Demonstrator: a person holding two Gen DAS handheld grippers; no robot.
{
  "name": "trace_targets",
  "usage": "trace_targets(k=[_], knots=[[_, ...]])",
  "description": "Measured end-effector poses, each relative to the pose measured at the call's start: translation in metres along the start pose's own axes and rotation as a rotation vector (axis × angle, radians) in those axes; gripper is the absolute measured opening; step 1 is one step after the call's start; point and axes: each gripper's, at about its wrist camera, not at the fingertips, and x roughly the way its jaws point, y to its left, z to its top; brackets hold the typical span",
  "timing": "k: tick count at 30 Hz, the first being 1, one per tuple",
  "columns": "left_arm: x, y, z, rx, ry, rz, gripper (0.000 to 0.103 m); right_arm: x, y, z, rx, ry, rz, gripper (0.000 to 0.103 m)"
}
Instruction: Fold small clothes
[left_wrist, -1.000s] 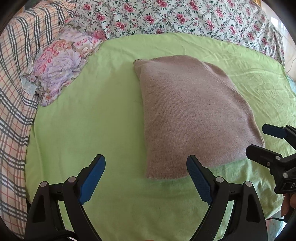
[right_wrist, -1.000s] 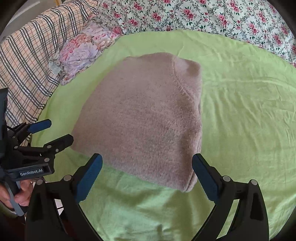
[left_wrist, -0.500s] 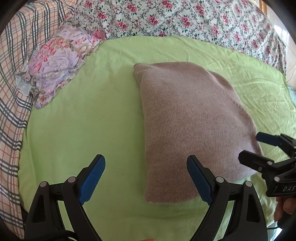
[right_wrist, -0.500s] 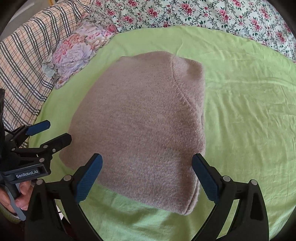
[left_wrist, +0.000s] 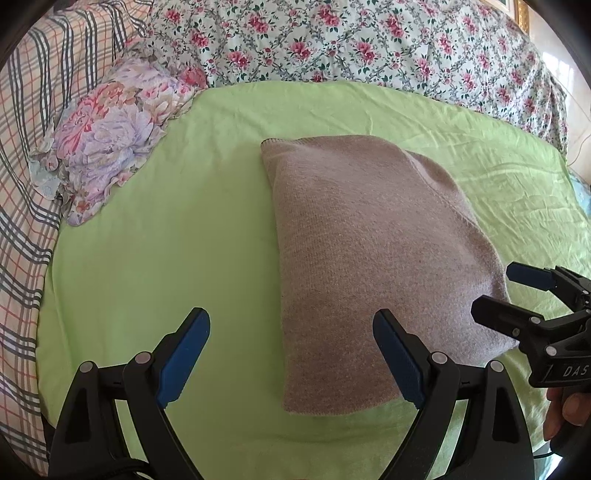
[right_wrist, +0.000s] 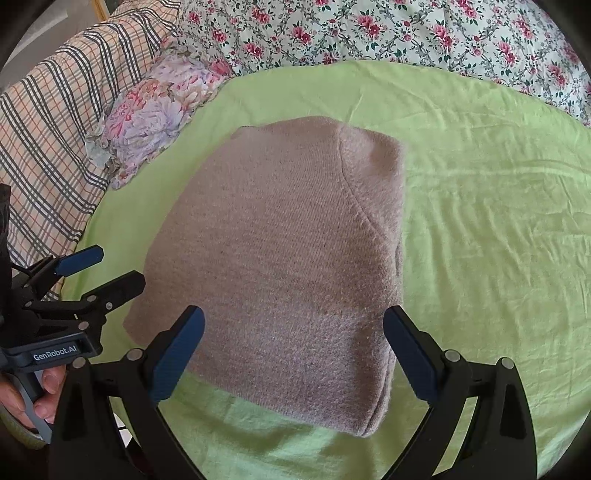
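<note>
A folded mauve knit garment (left_wrist: 373, 266) lies flat on the green sheet (left_wrist: 166, 258); it also shows in the right wrist view (right_wrist: 288, 266). My left gripper (left_wrist: 291, 354) is open and empty, just above the garment's near left corner. My right gripper (right_wrist: 293, 350) is open and empty, over the garment's near edge. Each gripper shows in the other's view, the right one (left_wrist: 506, 291) at the garment's right corner and the left one (right_wrist: 107, 269) at its left corner, both open.
A flowered pillow (left_wrist: 110, 147) lies at the back left of the green sheet. A plaid blanket (left_wrist: 26, 184) runs along the left. A rose-print quilt (left_wrist: 351, 44) covers the back. The sheet (right_wrist: 498, 240) stretches right of the garment.
Both grippers have moved forward and closer to the garment, which now reaches between their fingers. The garment has not moved. Both grippers stayed open.
</note>
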Motion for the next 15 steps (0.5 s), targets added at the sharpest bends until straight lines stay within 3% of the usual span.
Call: trace_targets(k=[15], knots=[[-0.0019, -0.0015, -0.0007, 0.018, 0.001, -0.003, 0.091, -0.0036, 0.0069, -0.0039, 0.006, 0.000, 0.006, 0.098]])
